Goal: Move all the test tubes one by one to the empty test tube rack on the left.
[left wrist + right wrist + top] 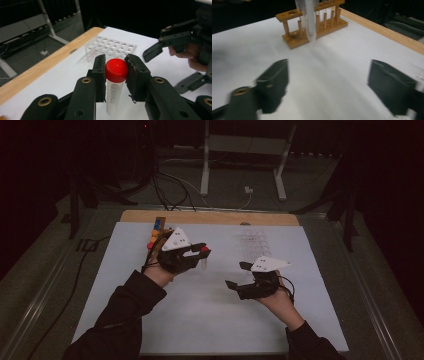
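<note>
A clear graduated tube [113, 97] with a red cap [116, 70] hangs upright above the white sheet, and my left gripper [115, 65] is shut on it just below the cap. In the high view that gripper [202, 254] sits at the left-centre with the red cap [204, 249] at its tip. My right gripper [237, 275] stands open to its right, a short gap away, with nothing between its jaws. From the right gripper view, the wide-apart jaws of the right gripper [328, 82] face the blurred tube [310, 20], which hangs in front of a wooden rack [312, 27].
The wooden tube rack [156, 232] with coloured caps stands at the back left of the white sheet [210, 320]. A clear plastic rack [255, 242] with several holes stands at the back centre-right. The table's wooden edge [210, 216] runs along the far side.
</note>
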